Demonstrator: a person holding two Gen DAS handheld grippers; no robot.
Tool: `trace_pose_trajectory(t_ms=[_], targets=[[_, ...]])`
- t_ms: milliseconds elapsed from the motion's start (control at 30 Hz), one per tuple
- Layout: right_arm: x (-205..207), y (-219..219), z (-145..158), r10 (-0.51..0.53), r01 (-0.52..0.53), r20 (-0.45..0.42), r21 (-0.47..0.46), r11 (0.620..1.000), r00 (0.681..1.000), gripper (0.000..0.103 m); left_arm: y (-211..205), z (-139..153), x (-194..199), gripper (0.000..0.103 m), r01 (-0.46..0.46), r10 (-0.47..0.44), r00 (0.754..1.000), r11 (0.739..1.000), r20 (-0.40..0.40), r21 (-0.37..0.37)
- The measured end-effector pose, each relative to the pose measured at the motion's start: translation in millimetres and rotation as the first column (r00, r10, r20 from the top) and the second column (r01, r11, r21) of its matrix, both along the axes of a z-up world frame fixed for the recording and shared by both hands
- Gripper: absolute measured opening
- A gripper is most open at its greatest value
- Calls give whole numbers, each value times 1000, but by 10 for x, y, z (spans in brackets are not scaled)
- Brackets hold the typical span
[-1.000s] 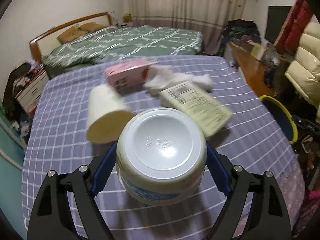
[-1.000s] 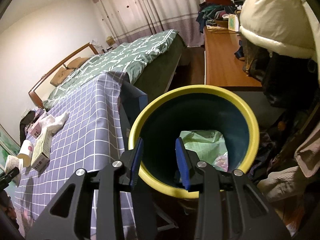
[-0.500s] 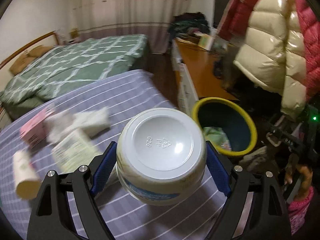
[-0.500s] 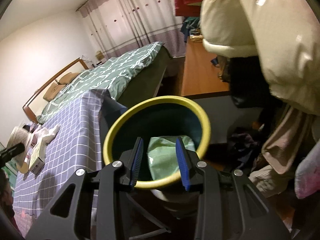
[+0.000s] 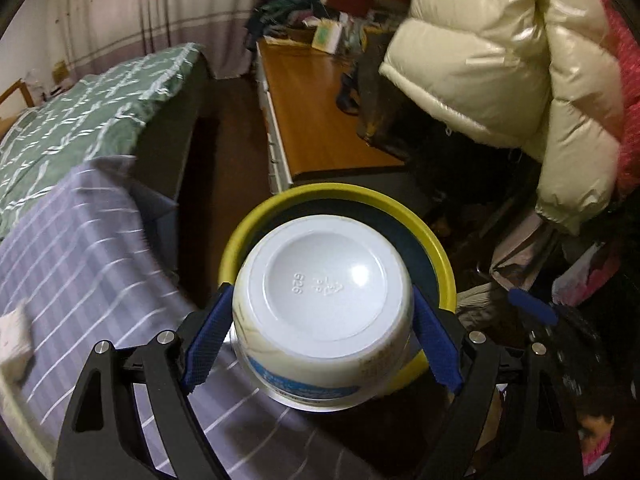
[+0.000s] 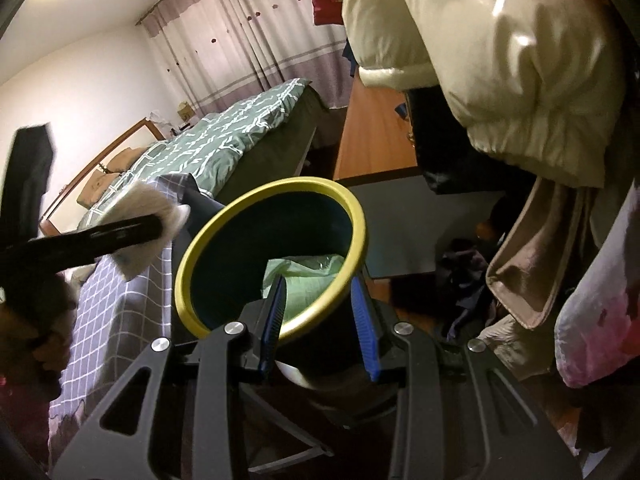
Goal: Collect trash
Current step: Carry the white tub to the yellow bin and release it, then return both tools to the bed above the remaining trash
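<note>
My left gripper is shut on a white plastic bowl, held bottom toward the camera, over the near rim of the yellow-rimmed dark bin. In the right wrist view the bin stands beside the table, with a green bag inside. My right gripper holds the bin's near rim between its blue pads. The left gripper with the bowl shows blurred at the left, just short of the bin.
The purple checked tablecloth lies at the left, with a white scrap on it. A green bed, a wooden desk and hanging puffy coats surround the bin. Clothes lie on the floor.
My left gripper has swung right from the table with the bowl and now hangs over the bin. The right gripper has stayed on the bin's rim while the view tilted.
</note>
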State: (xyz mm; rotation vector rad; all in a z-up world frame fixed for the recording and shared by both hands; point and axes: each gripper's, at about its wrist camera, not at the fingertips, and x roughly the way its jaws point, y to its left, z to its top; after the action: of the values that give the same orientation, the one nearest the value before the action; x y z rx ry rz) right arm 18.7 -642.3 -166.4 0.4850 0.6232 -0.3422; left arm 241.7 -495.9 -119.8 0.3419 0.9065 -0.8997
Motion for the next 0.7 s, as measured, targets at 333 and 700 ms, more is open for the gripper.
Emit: trace_pose_trajectory(t_ms=[333, 700], targets=[[21, -22, -69, -2, 3, -14, 18, 1000, 1000, 40, -128, -10, 68, 94, -34, 34, 999, 999, 8, -29], [203, 247, -85, 75, -75, -39, 7, 997, 996, 40, 1080, 476, -176, 98, -129, 139, 987, 983, 74, -132]])
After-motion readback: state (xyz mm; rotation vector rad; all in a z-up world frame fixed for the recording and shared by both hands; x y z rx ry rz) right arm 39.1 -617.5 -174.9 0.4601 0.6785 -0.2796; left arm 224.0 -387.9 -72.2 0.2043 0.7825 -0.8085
